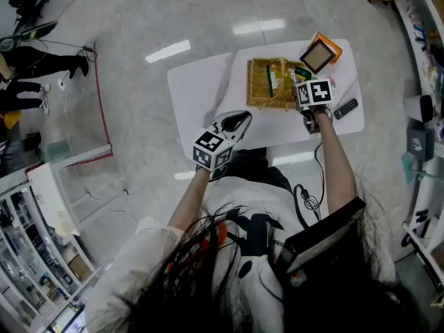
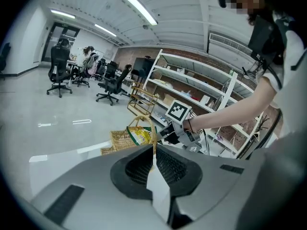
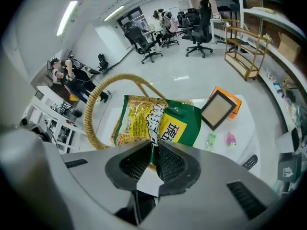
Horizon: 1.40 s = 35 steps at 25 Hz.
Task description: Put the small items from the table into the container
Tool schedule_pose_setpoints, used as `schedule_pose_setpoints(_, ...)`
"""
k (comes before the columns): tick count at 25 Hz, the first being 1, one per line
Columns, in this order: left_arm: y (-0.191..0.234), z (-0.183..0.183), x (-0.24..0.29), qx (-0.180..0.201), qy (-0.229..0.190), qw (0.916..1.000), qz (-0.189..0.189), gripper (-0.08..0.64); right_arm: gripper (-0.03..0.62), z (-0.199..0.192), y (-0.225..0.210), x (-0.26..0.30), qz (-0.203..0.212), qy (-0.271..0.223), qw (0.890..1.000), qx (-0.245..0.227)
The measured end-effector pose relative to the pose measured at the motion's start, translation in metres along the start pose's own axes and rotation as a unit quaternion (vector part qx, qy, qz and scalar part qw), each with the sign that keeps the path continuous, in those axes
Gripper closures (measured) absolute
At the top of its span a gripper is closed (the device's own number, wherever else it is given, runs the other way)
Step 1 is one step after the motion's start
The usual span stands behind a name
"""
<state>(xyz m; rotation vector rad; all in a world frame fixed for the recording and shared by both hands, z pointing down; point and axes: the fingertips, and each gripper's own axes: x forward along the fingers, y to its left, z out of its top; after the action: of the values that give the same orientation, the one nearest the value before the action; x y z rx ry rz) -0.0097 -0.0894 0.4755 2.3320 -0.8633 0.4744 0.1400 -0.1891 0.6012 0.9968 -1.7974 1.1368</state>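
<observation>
A woven straw basket [image 1: 260, 89], squarish with a coarse plaited wall and a thick twisted hoop handle [image 3: 91, 114], stands on a smooth white table [image 1: 201, 89] with rounded corners. The right gripper [image 3: 154, 150] has its ribbed black pads clamped on the crimped seam of a snack bag [image 3: 165, 123]. The left gripper [image 2: 153, 152] hangs over the table's near edge with its jaws together and nothing between them. The basket sits toward the far edge, with a broad bare stretch of white to its left and in front. To its right the room is tighter: a dark-framed flat panel with an orange back [image 3: 217, 110] lies at the far right corner, a green sachet [image 3: 210, 141] and a pink sachet [image 3: 231, 139] lie just beside each other below it, and a black remote [image 1: 345, 108] rests near the right edge. The bag is glossy, crinkled plastic, yellow on the left and green on the right, with a yellow label and a clear window showing pale pieces. It hangs from the pads at the basket's mouth, beside the handle; whether it touches the bottom cannot be told.
</observation>
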Motion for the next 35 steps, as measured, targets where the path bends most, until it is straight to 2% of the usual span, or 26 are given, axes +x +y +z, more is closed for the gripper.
schedule_pose_setpoints(1,0.0,-0.001,-0.001,-0.001,0.0,1.0,0.001,0.548,0.538,0.001,0.003,0.001,0.01,-0.001,1.0,0.002)
schedule_pose_setpoints(3,0.0,-0.003,-0.003,-0.002,0.001,1.0,0.002,0.549,0.483,0.001,0.007,0.003,0.025,-0.001,1.0,0.008)
schedule_pose_setpoints(5,0.0,-0.005,-0.004,-0.003,0.003,1.0,0.004,0.548,0.478,-0.001,0.01,0.004,0.036,0.003,0.999,0.011)
schedule_pose_setpoints(9,0.001,-0.006,-0.006,-0.003,0.003,1.0,0.003,0.548,0.463,-0.001,0.006,0.0,0.027,-0.007,1.0,0.013)
schedule_pose_setpoints(15,0.0,-0.001,-0.004,0.003,-0.002,1.0,-0.003,0.548,0.463,0.003,0.003,-0.02,0.014,-0.049,0.998,0.036)
schedule_pose_setpoints(18,-0.004,-0.001,-0.004,0.008,-0.002,0.9999,-0.01,0.549,0.467,0.003,0.006,-0.035,0.014,-0.079,0.995,0.051)
schedule_pose_setpoints(25,-0.018,0.001,-0.008,0.021,-0.007,0.9994,-0.026,0.548,0.542,-0.007,0.019,-0.077,0.011,-0.159,0.982,0.102)
schedule_pose_setpoints(35,-0.05,0.0,-0.019,0.038,-0.02,0.998,-0.048,0.549,0.568,-0.061,0.061,-0.124,0.038,-0.228,0.963,0.138)
